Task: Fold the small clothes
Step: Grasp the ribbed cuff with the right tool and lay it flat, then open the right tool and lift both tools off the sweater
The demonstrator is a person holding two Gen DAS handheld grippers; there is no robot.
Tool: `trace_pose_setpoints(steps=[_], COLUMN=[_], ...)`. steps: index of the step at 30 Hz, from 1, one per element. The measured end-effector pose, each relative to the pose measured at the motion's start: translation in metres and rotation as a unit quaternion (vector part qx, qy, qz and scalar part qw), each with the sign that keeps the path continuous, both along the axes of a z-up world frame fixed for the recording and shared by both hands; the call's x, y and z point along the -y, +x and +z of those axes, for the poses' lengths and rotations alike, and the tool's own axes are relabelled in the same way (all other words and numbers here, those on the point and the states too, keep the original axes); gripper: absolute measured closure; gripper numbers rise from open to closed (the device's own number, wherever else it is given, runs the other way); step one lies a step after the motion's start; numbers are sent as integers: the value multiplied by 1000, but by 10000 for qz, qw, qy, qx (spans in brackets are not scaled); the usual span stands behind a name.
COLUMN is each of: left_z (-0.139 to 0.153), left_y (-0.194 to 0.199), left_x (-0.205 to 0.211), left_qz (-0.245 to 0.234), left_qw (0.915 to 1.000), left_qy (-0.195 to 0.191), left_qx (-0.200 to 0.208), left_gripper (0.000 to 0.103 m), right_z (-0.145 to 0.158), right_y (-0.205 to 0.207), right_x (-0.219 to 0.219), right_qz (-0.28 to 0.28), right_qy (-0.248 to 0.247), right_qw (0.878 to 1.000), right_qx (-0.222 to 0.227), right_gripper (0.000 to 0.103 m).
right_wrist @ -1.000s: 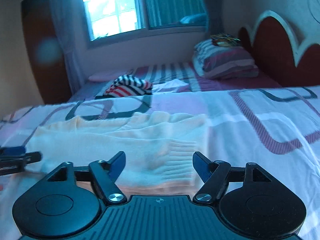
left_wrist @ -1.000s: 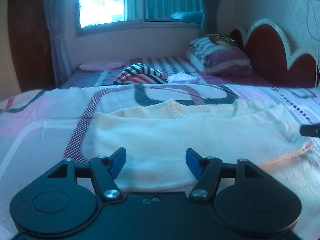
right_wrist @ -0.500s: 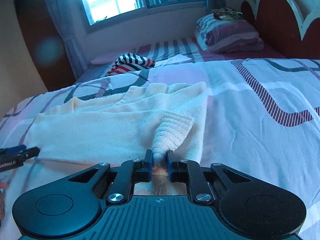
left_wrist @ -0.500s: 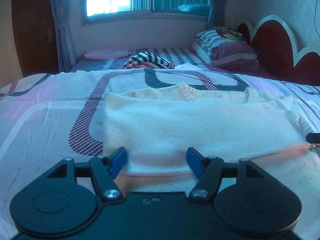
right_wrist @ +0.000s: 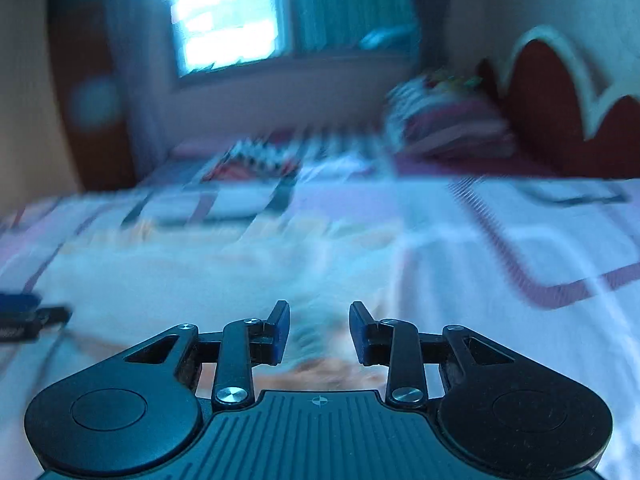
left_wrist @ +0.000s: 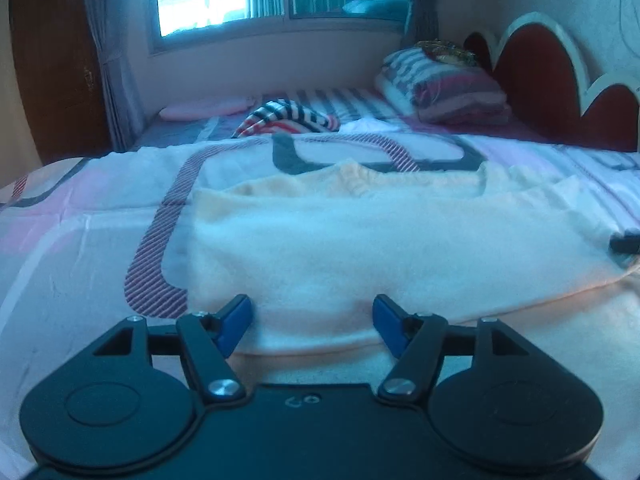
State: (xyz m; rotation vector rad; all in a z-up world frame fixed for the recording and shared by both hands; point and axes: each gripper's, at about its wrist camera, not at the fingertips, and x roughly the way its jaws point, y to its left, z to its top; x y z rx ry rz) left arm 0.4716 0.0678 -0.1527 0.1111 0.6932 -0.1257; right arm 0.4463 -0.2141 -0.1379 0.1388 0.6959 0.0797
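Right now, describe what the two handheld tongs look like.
Both are matte black with two round side discs, silver pivot screws and blue-padded fingers. The left tongs have a smooth body with a small embossed mark at centre. The right tongs have a ribbed body with a small crosshair mark. No cables or sleeves show.

Bedspread [left_wrist: 80, 240] open left; striped clothes [left_wrist: 286, 118], pillows [left_wrist: 444, 88] probably well beyond.

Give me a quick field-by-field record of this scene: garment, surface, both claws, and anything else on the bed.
garment: cream sweater, lying flat and partly folded
surface: patterned bedspread
left claw: open, at the sweater's near edge
right claw: open, view blurred by motion
other items: striped garment, stacked pillows
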Motion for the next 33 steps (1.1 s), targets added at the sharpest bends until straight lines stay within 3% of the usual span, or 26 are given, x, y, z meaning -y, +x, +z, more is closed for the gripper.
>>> trace_pose_setpoints(steps=[1, 9, 13, 15, 28, 30, 31, 32, 33], left_z=[-1, 2, 1, 1, 3, 6, 8, 10, 13], left_y=[1, 1, 1, 1, 2, 4, 3, 1, -3], left_x=[-1, 1, 2, 4, 12, 13, 14, 15, 15], left_qz=[33, 55, 79, 110, 226, 222, 220, 227, 223], left_qw=[10000, 9999, 9998, 9998, 9987, 9982, 9977, 9971, 9966], left_qy=[-46, 57, 121, 151, 410, 492, 555, 621, 690], left_qx=[-16, -101, -122, -115, -191, -268, -321, -367, -379], left_gripper=[32, 31, 31, 30, 29, 29, 29, 29, 30], right_z=[-10, -11, 6, -7, -17, -16, -14, -12, -8], right_y=[7, 8, -5, 2, 2, 5, 6, 6, 4], right_x=[-1, -6, -8, -12, -8, -8, -8, -7, -6], right_qz=[28, 163, 250, 400, 555, 621, 625, 586, 529], right_qy=[-136, -367, -370, -528, -601, -636, -657, -677, -668], right_qw=[9996, 9991, 9987, 9977, 9966, 9959, 9957, 9957, 9960], right_qx=[-236, -156, 244, -155, -122, -165, -206, -253, -274], right_gripper=[71, 71, 71, 71, 71, 66, 58, 43, 37])
